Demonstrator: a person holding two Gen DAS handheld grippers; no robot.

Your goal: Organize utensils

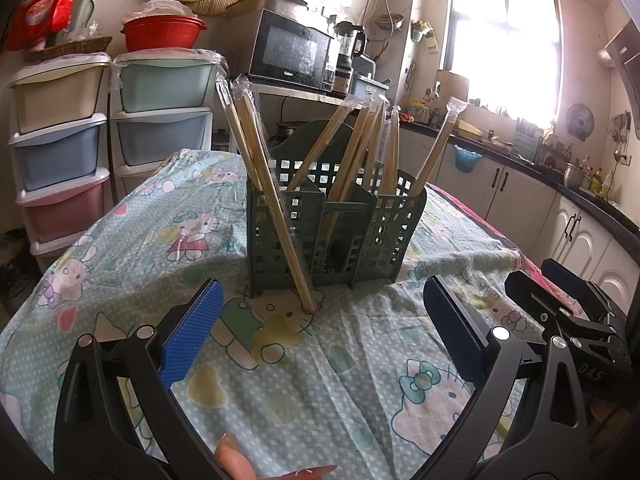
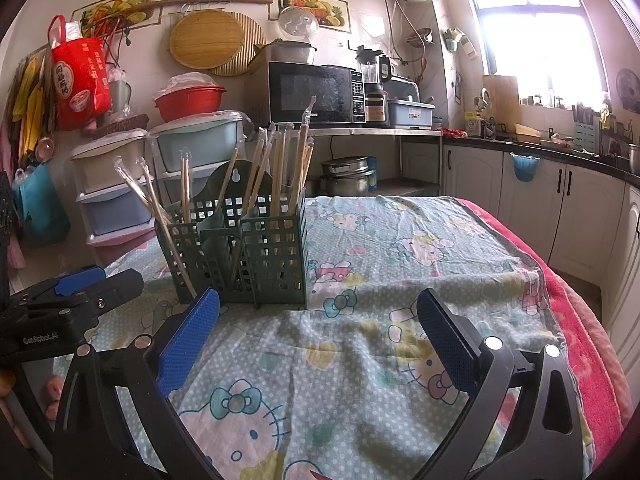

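Left wrist view: one green slotted caddy [image 1: 332,232], three compartments, stood on the cloth-covered worktop [image 1: 360,360] toward its far edge, straight ahead of the left claw [image 1: 324,340]. Contents: wrapped chopstick pairs [image 1: 372,144], upright or leaning, spread over the compartments. One stray wrapped pair [image 1: 276,208] lay outside the caddy, propped against the front of its left compartment; lower tip planted on the cloth just before the caddy's near left corner, upper end slanting up and to the left past the rim. Long axis: steep diagonal, near end low and closest to the claw.

Left claw: jaws spread wide, nothing between them. The stray pair's foot stood ahead and between the two blue pads [image 1: 192,332], slightly left of centre.

Right wrist view: right claw [image 2: 318,328] likewise parted and empty; the caddy [image 2: 276,256] sat ahead and to its left, the stray pair [image 2: 176,248] on the caddy's far-left side, partly behind the left claw's body [image 2: 60,304].

Judgement: the left claw was the nearer and better aligned to the stray pair; a grasp would need the pads closing across the shaft low down, then a lift clear of the rim.
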